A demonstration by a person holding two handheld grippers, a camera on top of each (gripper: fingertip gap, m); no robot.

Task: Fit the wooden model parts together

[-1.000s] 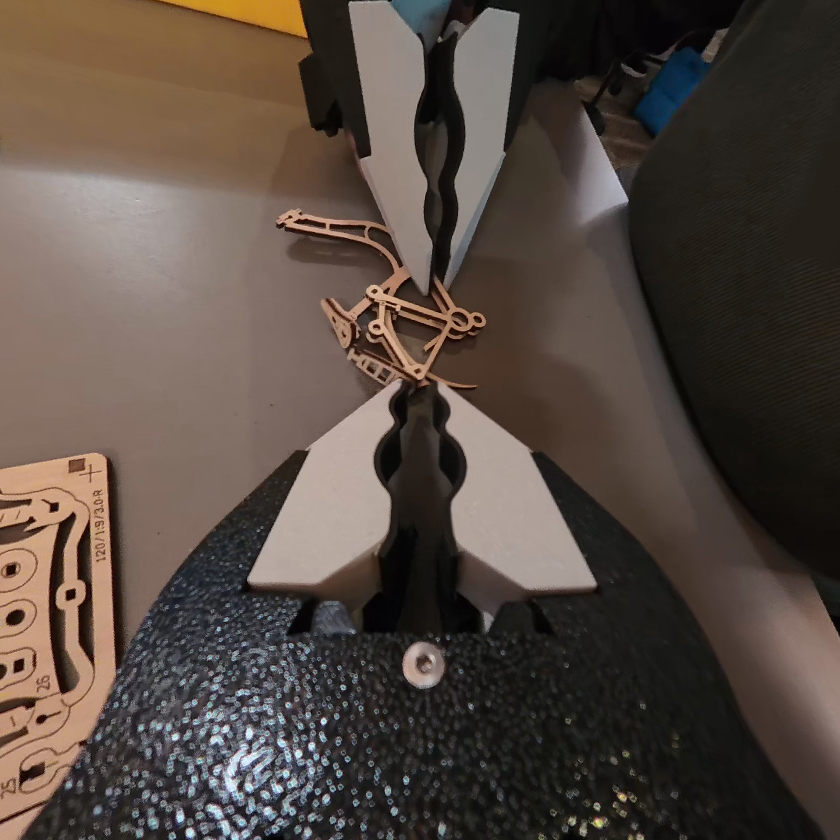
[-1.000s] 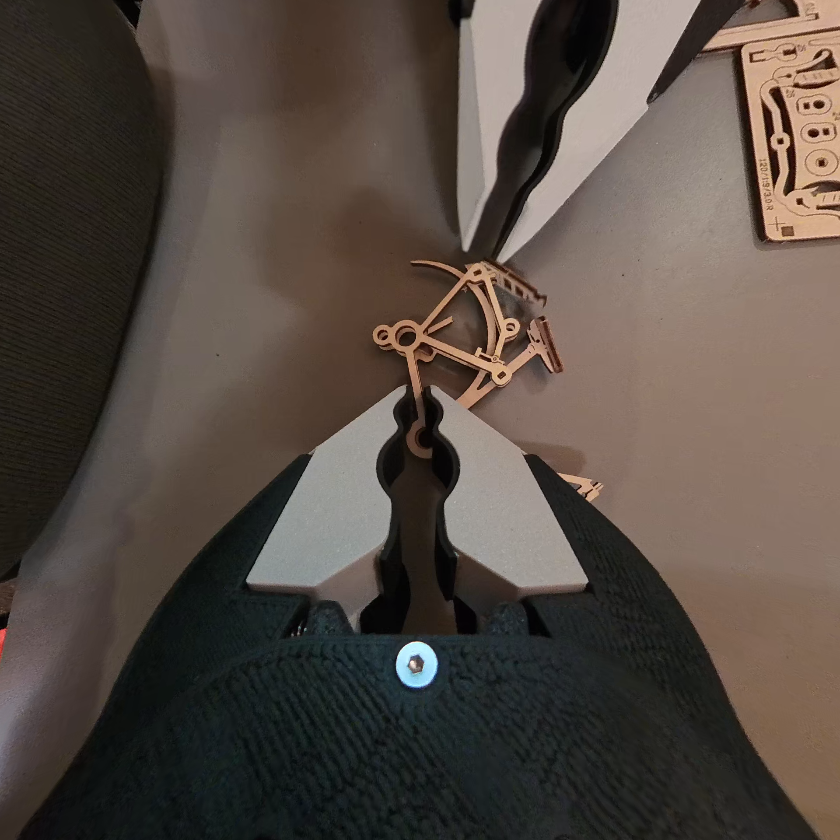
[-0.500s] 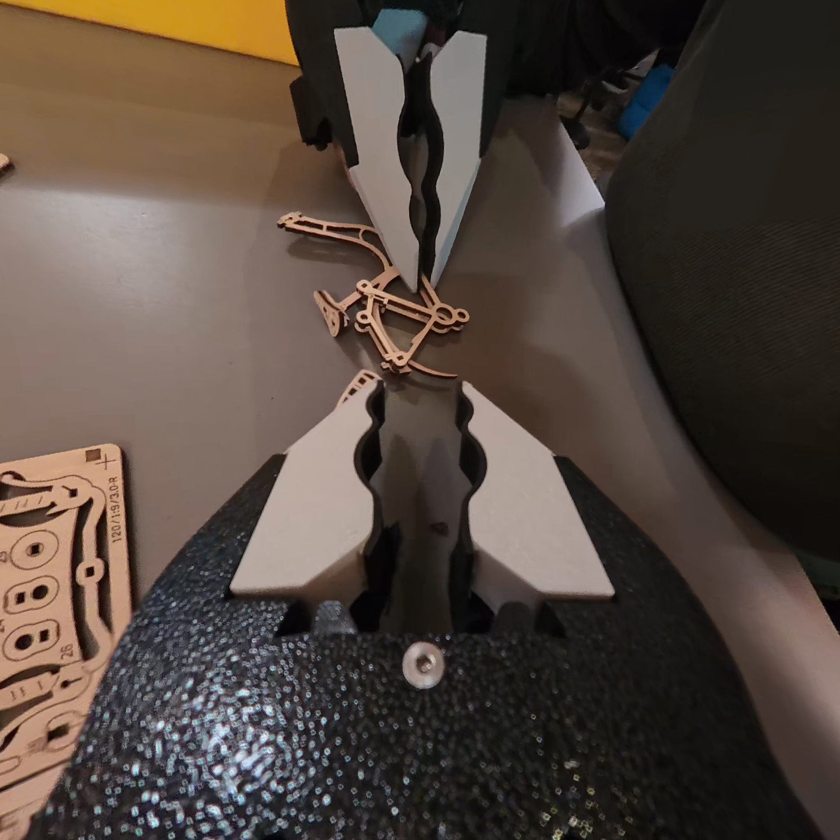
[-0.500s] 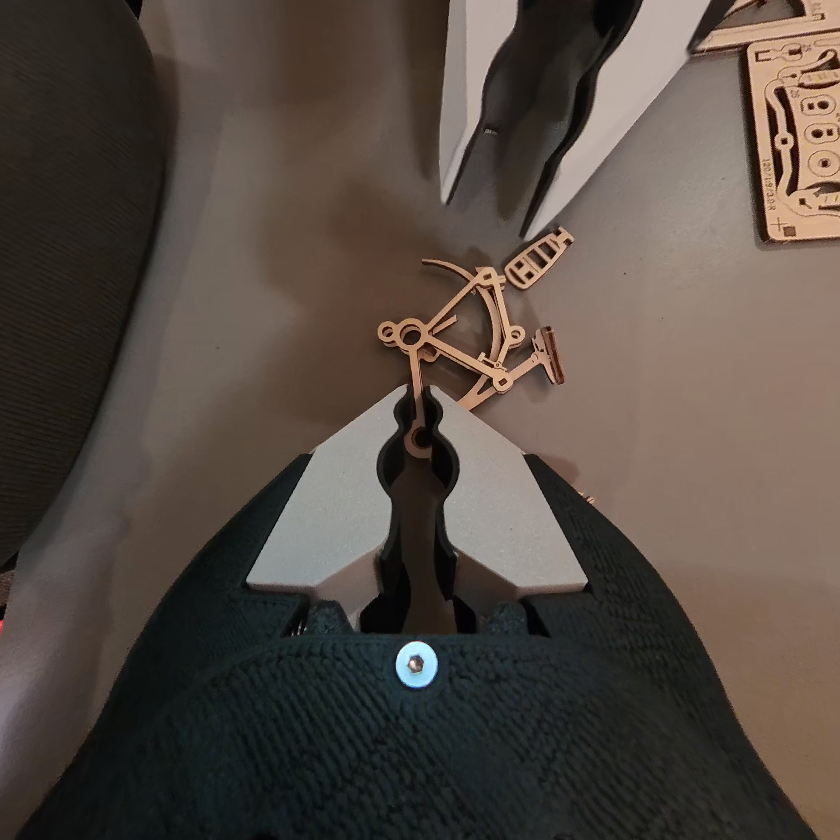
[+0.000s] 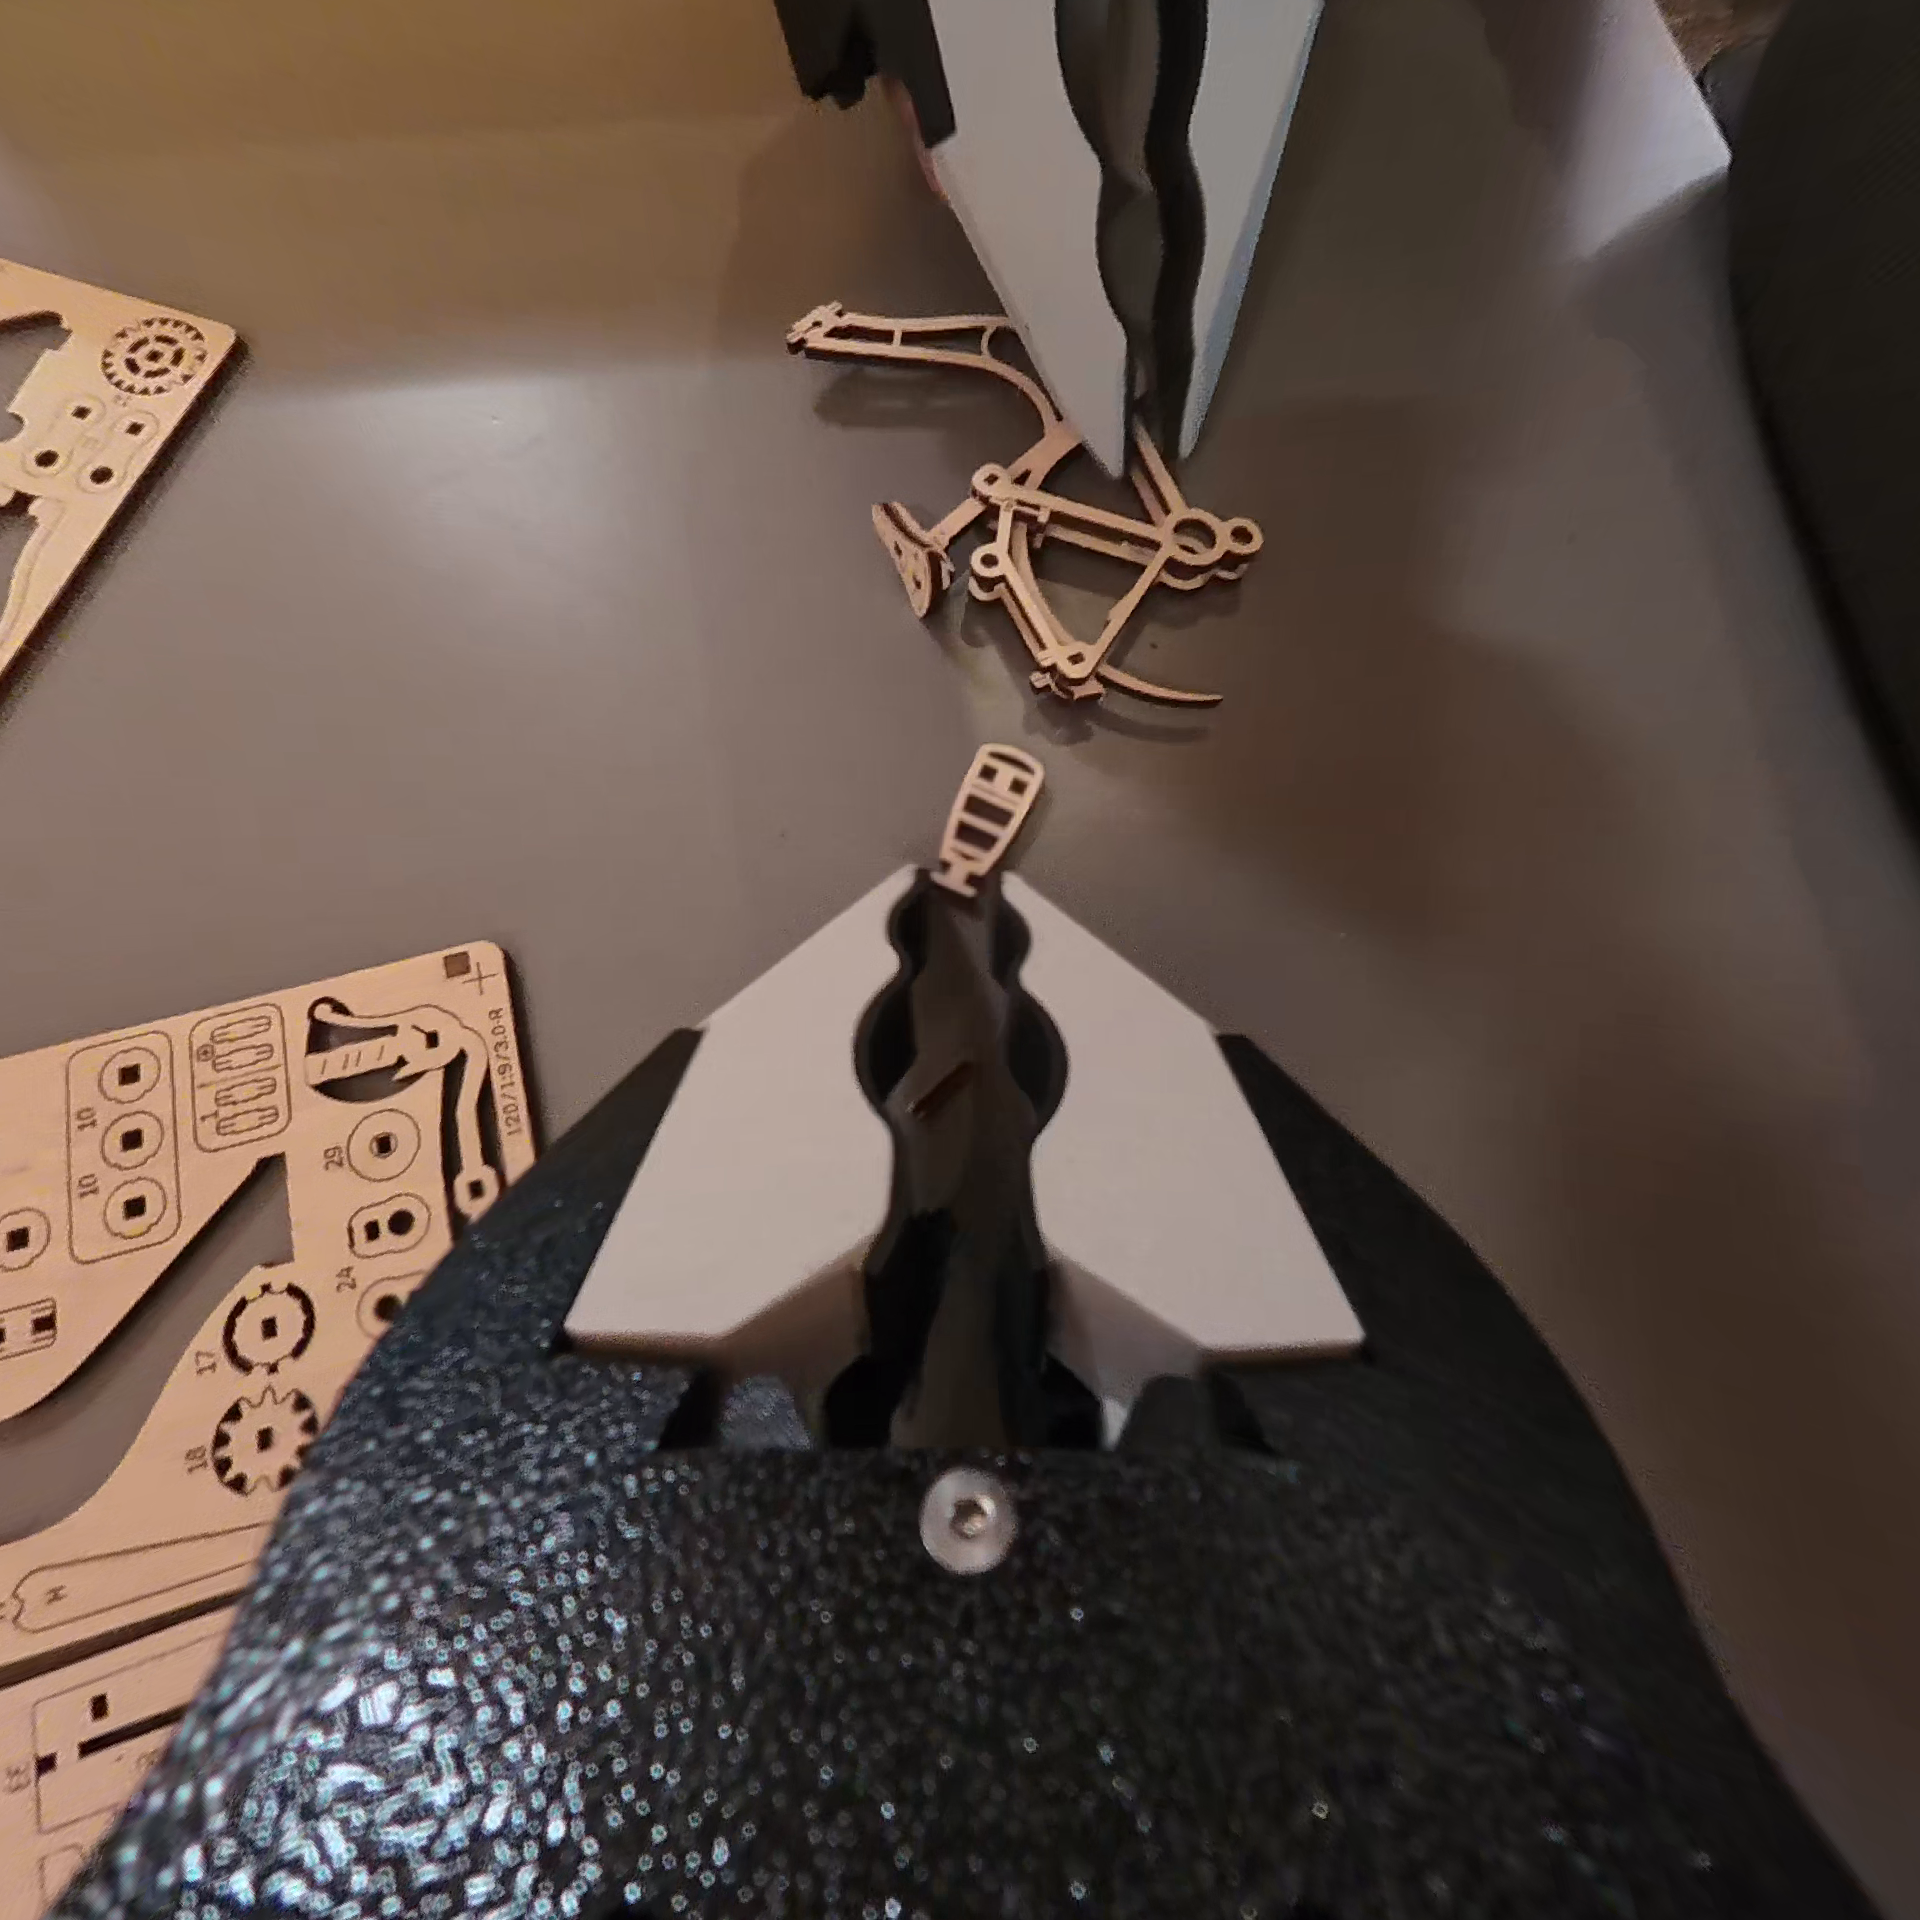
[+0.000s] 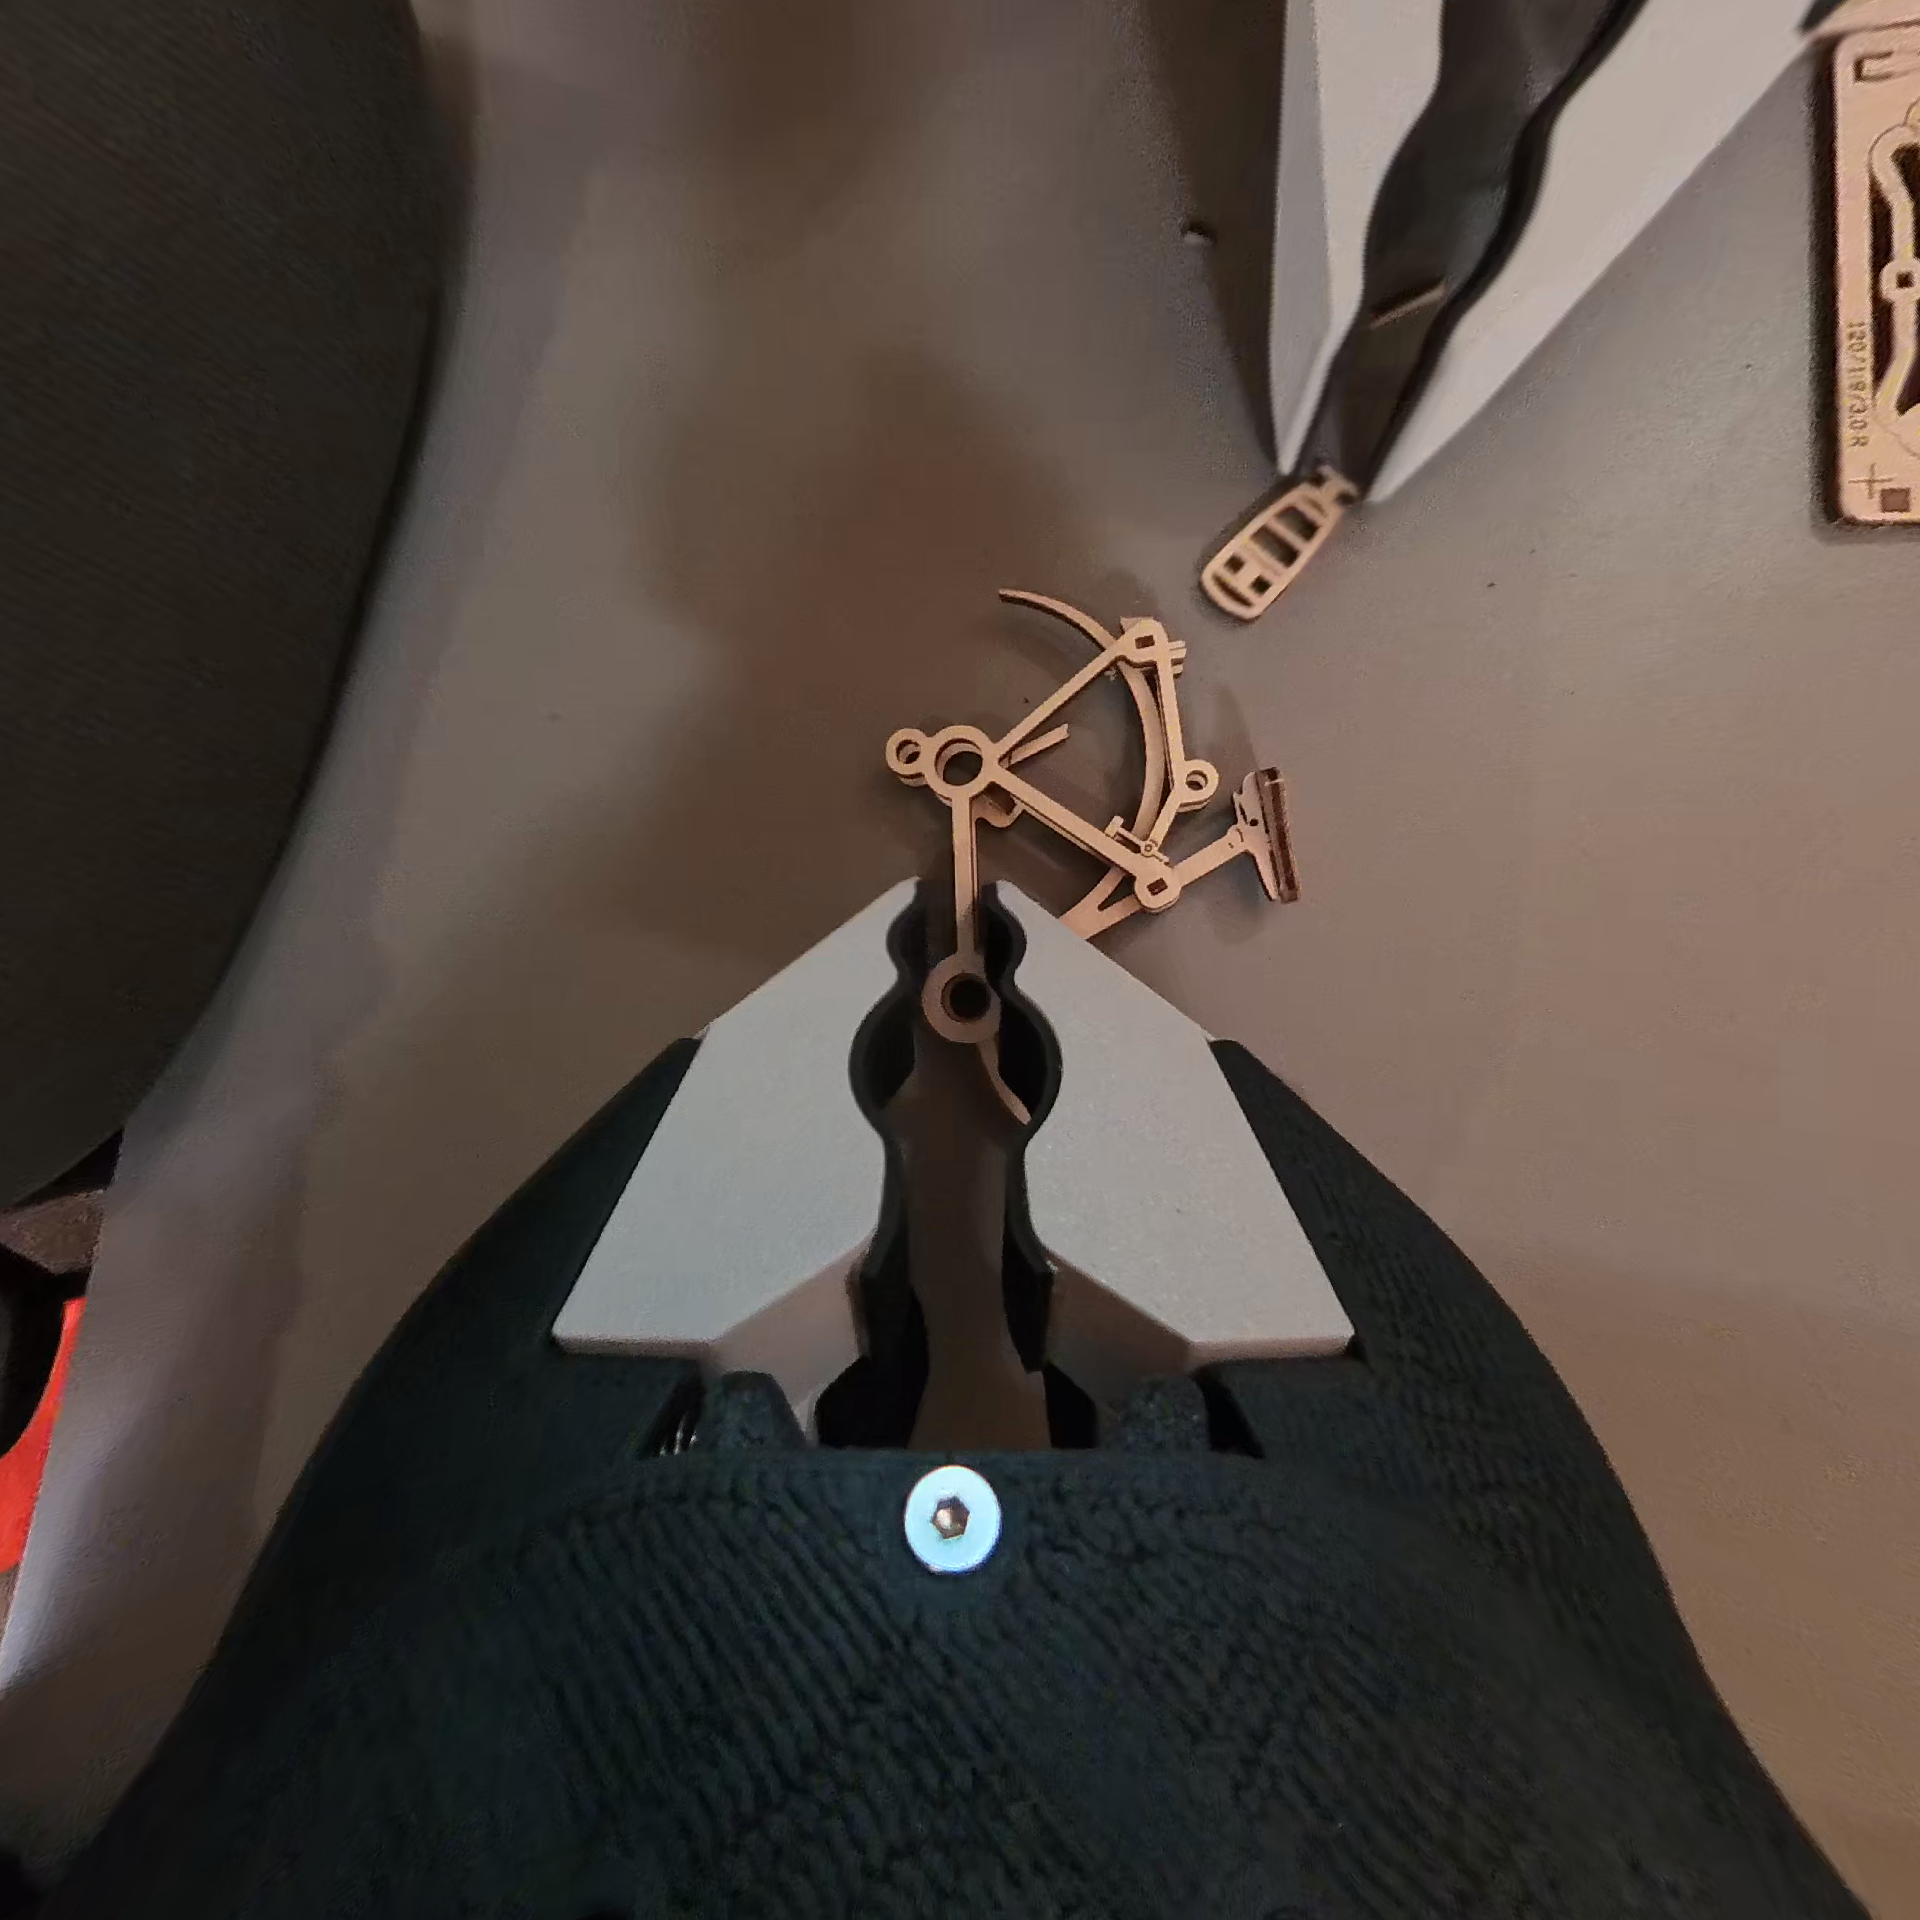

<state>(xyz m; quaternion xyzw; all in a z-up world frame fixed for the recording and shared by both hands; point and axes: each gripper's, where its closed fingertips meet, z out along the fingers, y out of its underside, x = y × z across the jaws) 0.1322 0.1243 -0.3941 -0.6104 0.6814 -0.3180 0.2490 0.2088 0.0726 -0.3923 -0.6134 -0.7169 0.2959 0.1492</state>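
A thin wooden frame assembly (image 6: 1049,790) of struts, rings and a curved arc lies on the grey table. My right gripper (image 6: 961,896) is shut on one strut of it, with the strut's ring end between the jaws. The assembly also shows in the left wrist view (image 5: 1081,561), under the right gripper (image 5: 1148,447). My left gripper (image 5: 961,883) is shut on the stem of a small slotted wooden piece (image 5: 987,816), a short way from the assembly. In the right wrist view the left gripper (image 6: 1330,499) holds that piece (image 6: 1268,551) just beyond the frame's arc.
Laser-cut wooden part sheets lie at the left (image 5: 260,1195) and far left (image 5: 83,416); one shows at the right wrist view's right edge (image 6: 1870,260). A dark cushioned seat (image 5: 1829,520) borders the table beside the right gripper, and also shows in the right wrist view (image 6: 187,520).
My left gripper opened near the frame, then shut on the small slotted piece and drew back from the assembly. My right gripper kept its hold on the strut.
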